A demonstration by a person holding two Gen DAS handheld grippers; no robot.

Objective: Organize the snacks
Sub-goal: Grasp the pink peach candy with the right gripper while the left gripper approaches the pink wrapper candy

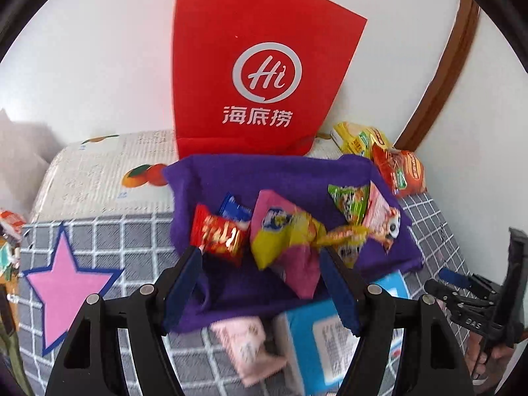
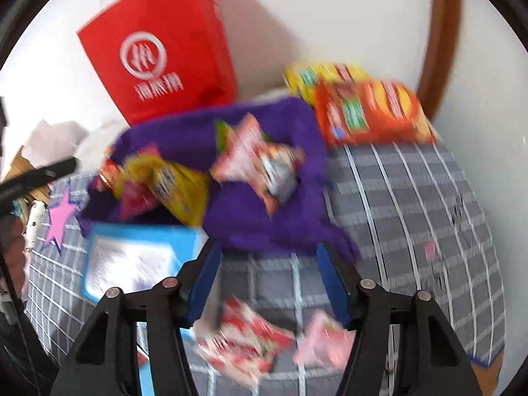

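Bin (image 1: pixel 204 178): sitting in front of the red bag (image 1: pixel 250 66), holding several snacks (image 1: pixel 287 231).
Left gripper (image 1: pixel 264 264): hovering over the bin's near edge, spread wide, gripping nothing.
Right gripper (image 2: pixel 267 280): hanging just short of the bin (image 2: pixel 264 227), spread wide, gripping nothing.
Loose packets (image 2: pixel 244 340): lying on the checked cloth (image 2: pixel 412 214), nearer than the bin.
Blue box (image 2: pixel 132 264): lying beside the bin's near-left corner.

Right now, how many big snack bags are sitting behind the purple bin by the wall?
2. A yellow snack bag lies nearest the wall, and an orange-red snack bag lies just in front of it, at the purple bin's back right corner. More may hide behind them.
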